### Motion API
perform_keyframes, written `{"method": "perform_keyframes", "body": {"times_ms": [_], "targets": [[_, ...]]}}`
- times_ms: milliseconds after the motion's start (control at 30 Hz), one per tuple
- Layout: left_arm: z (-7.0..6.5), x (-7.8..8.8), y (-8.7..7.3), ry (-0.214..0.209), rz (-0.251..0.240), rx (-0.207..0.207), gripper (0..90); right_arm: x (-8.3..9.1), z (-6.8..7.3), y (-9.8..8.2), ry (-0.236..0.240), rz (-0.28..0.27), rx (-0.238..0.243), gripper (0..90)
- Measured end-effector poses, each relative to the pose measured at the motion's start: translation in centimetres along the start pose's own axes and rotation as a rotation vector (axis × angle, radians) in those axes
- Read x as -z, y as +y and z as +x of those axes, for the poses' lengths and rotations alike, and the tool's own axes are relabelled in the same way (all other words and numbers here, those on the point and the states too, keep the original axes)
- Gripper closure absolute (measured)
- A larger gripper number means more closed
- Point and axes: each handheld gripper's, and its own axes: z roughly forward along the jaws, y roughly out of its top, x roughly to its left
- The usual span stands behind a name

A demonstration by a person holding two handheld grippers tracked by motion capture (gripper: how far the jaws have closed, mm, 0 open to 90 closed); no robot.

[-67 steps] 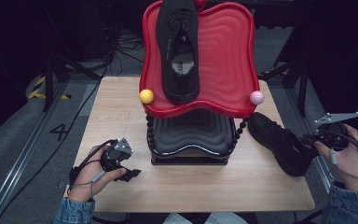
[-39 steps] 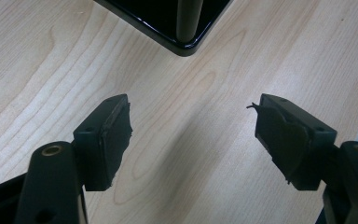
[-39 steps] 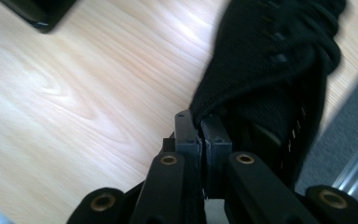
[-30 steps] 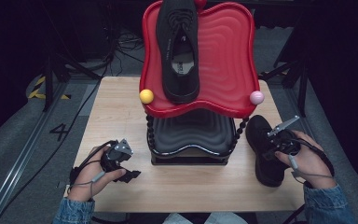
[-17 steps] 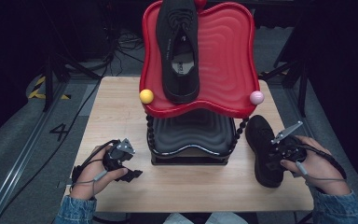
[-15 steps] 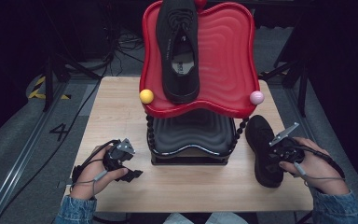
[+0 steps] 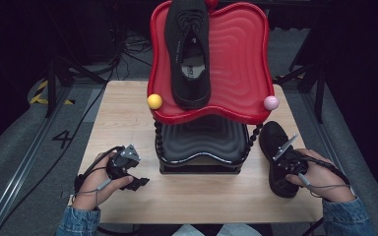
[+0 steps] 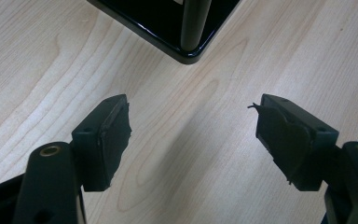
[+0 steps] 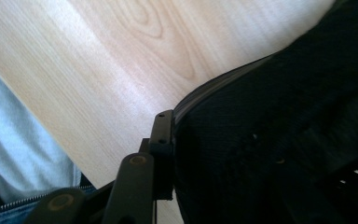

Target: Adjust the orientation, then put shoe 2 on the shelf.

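Observation:
A black shoe (image 7: 272, 135) lies flat on the table's right side, toe toward the stand, heel toward me. My right gripper (image 7: 281, 164) sits over its rear half; the jaws have just been closing with the shoe between them. In the right gripper view one finger (image 9: 161, 144) presses flat against the side of the black shoe (image 9: 284, 140), and the other finger is hidden behind it. A second black shoe (image 7: 188, 49) rests on the red upper tray (image 7: 236, 59). My left gripper (image 7: 139, 183) hovers open over bare wood (image 8: 193, 135), holding nothing.
The two-tier stand fills the table's middle: a black lower tray (image 7: 202, 140) under the red one, a yellow ball (image 7: 154, 101) and a pink ball (image 7: 270, 103) at its corners. Its black base corner (image 8: 186, 28) lies just beyond my left gripper. Table edge is near both hands.
The right hand brought the shoe in from the right edge, set it down beside the stand, then slid back along it toward the heel and lower. The left gripper stayed put.

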Motion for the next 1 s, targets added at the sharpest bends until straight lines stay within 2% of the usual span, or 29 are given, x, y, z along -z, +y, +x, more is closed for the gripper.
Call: {"method": "perform_keyframes", "body": {"times_ms": [100, 300, 367, 433, 500, 633, 767, 833, 900, 967, 1000], "targets": [[0.1, 0.1, 0.0, 0.002, -0.011, 0.004, 26.6, -0.1, -0.1, 0.2, 0.022, 0.01, -0.017, 74.9], [0.4, 0.3, -0.1, 0.022, -0.007, 0.021, 26.6, -0.1, -0.3, 0.1, 0.053, 0.006, -0.015, 79.1], [0.4, 0.3, 0.1, 0.045, 0.026, 0.017, 26.6, 0.0, -0.3, 0.0, 0.05, 0.002, -0.02, 81.0], [0.5, 0.2, 0.2, 0.05, 0.03, 0.014, 26.6, 0.0, -0.4, 0.0, 0.052, 0.002, -0.021, 81.7], [0.7, 0.2, 0.2, 0.034, 0.027, 0.021, 26.5, 0.1, -0.5, 0.1, 0.059, -0.003, -0.029, 82.3], [1.3, 0.3, 0.4, 0.043, 0.034, 0.027, 26.3, 0.2, -0.8, 0.0, 0.07, -0.019, -0.049, 84.9], [1.9, 0.0, 0.7, 0.097, 0.052, 0.065, 26.3, 0.4, -0.9, 0.1, 0.069, -0.045, -0.057, 85.6], [2.2, -0.2, 0.6, 0.103, 0.056, 0.092, 26.3, 0.7, -1.1, 0.2, 0.066, -0.06, -0.061, 85.9], [2.4, 0.0, 0.6, 0.112, 0.059, 0.098, 26.3, 1.0, -1.3, 0.3, 0.071, -0.069, -0.068, 86.0], [2.3, 0.5, 0.5, 0.089, 0.06, 0.136, 26.6, 1.4, -1.5, 0.4, 0.075, -0.079, -0.073, 86.0], [2.4, 0.6, 0.5, 0.09, 0.052, 0.133, 26.7, 1.7, -1.6, 0.4, 0.075, -0.085, -0.078, 86.0]]}}
